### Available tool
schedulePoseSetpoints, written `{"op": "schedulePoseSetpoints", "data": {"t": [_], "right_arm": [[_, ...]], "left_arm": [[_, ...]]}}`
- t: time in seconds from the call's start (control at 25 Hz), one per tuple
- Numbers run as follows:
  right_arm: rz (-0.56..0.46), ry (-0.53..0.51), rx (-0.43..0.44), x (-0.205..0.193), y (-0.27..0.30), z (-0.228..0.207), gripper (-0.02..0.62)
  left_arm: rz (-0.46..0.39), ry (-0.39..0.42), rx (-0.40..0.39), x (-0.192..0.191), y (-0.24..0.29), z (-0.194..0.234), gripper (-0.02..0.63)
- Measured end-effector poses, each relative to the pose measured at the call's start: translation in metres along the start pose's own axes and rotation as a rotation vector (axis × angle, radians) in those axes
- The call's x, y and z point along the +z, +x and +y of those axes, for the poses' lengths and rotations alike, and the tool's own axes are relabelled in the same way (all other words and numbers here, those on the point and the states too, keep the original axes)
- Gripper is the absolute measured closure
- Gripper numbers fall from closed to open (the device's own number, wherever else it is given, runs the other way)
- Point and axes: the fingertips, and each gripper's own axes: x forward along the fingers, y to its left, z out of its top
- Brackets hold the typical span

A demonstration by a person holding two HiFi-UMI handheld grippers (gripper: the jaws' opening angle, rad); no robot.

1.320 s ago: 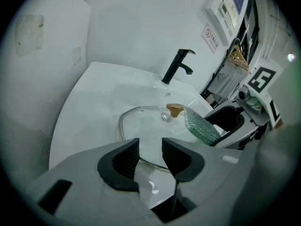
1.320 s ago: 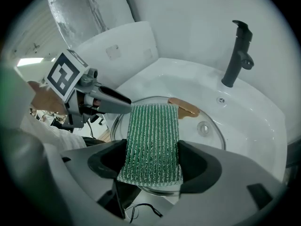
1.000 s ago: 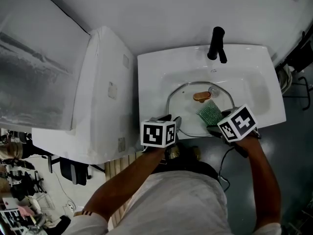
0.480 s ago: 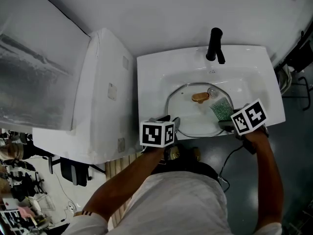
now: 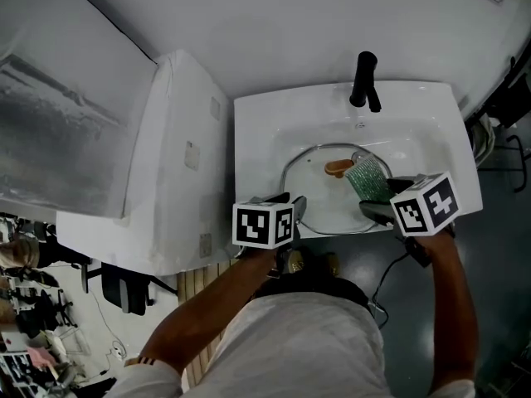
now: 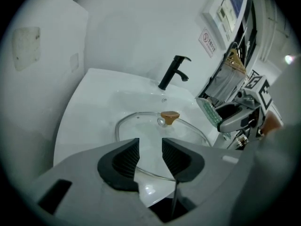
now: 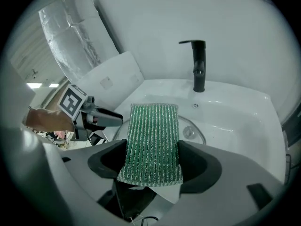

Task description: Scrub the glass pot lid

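Observation:
The glass pot lid (image 5: 319, 196) lies flat in the white sink (image 5: 257, 139), its brown knob (image 5: 338, 167) pointing up. My left gripper (image 5: 296, 209) hovers at the lid's near-left rim. In the left gripper view the left gripper (image 6: 150, 155) stands open, with the lid (image 6: 146, 126) and its rim showing through the gap between the pads. My right gripper (image 5: 371, 193) is shut on a green scrubbing sponge (image 5: 366, 179), held over the lid's right side just beside the knob. In the right gripper view the sponge (image 7: 153, 142) fills the jaws and hides most of the lid.
A black faucet (image 5: 365, 77) stands at the back of the basin. A tall white box-like unit (image 5: 166, 164) adjoins the sink's left side. The person's body is close against the sink's front edge, and dark floor with cables lies to the right.
The right gripper with the sponge swung out to the right over the lid, then came back a little toward the knob. The left gripper and the lid stayed put.

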Motion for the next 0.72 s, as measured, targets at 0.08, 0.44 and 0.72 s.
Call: {"op": "schedulePoseSetpoints", "data": {"t": [0.08,0.44,0.72], "right_arm": [[-0.055,-0.005,0.023,0.015,-0.005,0.010,0.258],[-0.255,-0.023,0.066,0.061,-0.027,0.039,0.258],[-0.440,-0.054,0.077,0.085,-0.044,0.054,0.258]], "left_arm": [[-0.038,0.019,-0.005,0.012,-0.007,-0.005,0.445],[-0.226,0.100,-0.046,0.066,-0.038,-0.032,0.445],[-0.372,0.156,-0.096,0.097,-0.060,-0.050,0.477]]}}
